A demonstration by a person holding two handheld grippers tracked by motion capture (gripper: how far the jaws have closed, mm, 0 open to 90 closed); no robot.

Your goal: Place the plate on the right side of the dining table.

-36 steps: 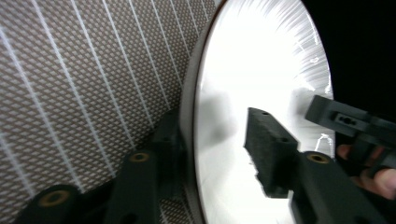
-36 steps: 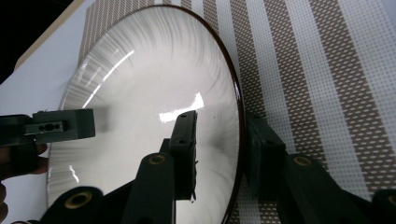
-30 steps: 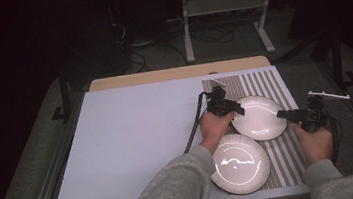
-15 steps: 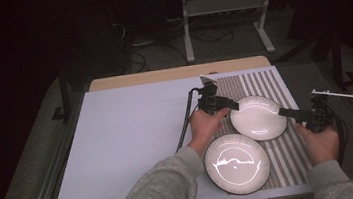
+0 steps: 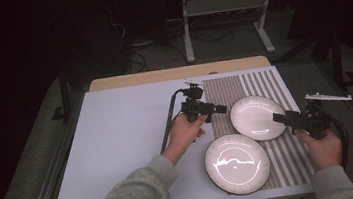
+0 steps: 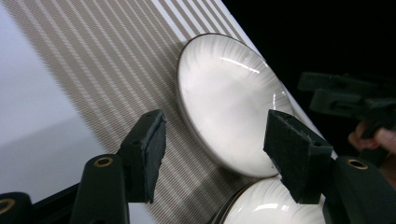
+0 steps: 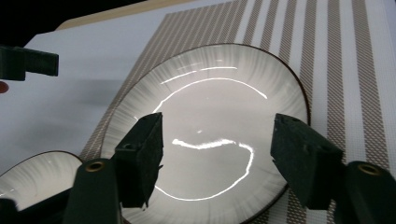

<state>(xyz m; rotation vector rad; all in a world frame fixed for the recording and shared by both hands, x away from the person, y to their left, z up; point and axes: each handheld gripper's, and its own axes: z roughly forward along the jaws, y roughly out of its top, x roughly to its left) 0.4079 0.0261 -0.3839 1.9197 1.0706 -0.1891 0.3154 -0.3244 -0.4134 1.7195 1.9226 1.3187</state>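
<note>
We see two white plates lying on the striped mat (image 5: 263,82) at the right side of the desk (image 5: 120,151). The far plate (image 5: 257,117) sits farther back on the mat, and the near plate (image 5: 236,162) lies just in front of it and a little to the left, their rims almost touching (whether they actually meet we cannot tell).

Our left claw (image 5: 221,109) hangs above the mat just left of the far plate, pointing toward it. Its jaws have just been opening and now stand apart with nothing between them; in the left gripper view the far plate (image 6: 229,107) lies beyond the two black pads (image 6: 152,154), untouched.

Our right claw (image 5: 278,117) hovers at the far plate's right rim, pointing left. Its jaws too have just been opening, and they stand wide with no plate held; the right gripper view looks down between the pads (image 7: 142,158) onto the far plate (image 7: 210,135), with the near plate (image 7: 32,177) at the lower left.
</note>
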